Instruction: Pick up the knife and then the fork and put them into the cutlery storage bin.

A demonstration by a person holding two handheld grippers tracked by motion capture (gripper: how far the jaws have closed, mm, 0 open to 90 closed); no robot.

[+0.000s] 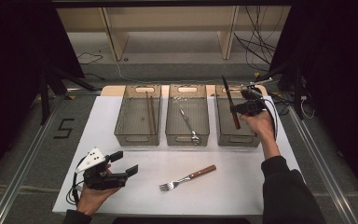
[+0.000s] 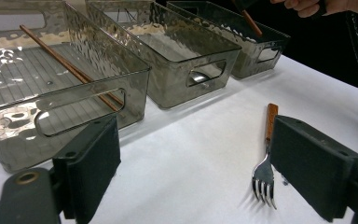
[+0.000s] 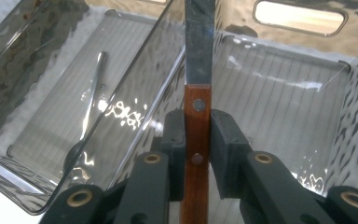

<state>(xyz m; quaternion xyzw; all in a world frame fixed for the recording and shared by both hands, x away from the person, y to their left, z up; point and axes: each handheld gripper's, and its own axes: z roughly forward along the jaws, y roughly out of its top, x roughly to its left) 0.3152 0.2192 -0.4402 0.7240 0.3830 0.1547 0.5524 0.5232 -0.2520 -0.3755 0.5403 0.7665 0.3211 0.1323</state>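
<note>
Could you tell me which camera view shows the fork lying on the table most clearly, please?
The left gripper view: the fork lies close ahead, tines and wooden handle sharp, beside the open left claw. The high view shows the fork whole but small, on the white table.

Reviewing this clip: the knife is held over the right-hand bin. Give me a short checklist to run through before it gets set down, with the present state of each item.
1. Grip on the knife: the right gripper has both pads pressed on the wooden handle. Ok.
2. Knife over the right bin: it hangs above that bin in the high view. Ok.
3. Bin floor free for the knife: the ribbed bottom beneath it looks bare. Ok.
4. Knife clear of the bin walls: blade near the divider, gap unclear. Cannot tell.
5. Left gripper out of the way: open, near the table's front edge. Ok.
6. Fork sorted: lies on the table. Not ok.
</note>
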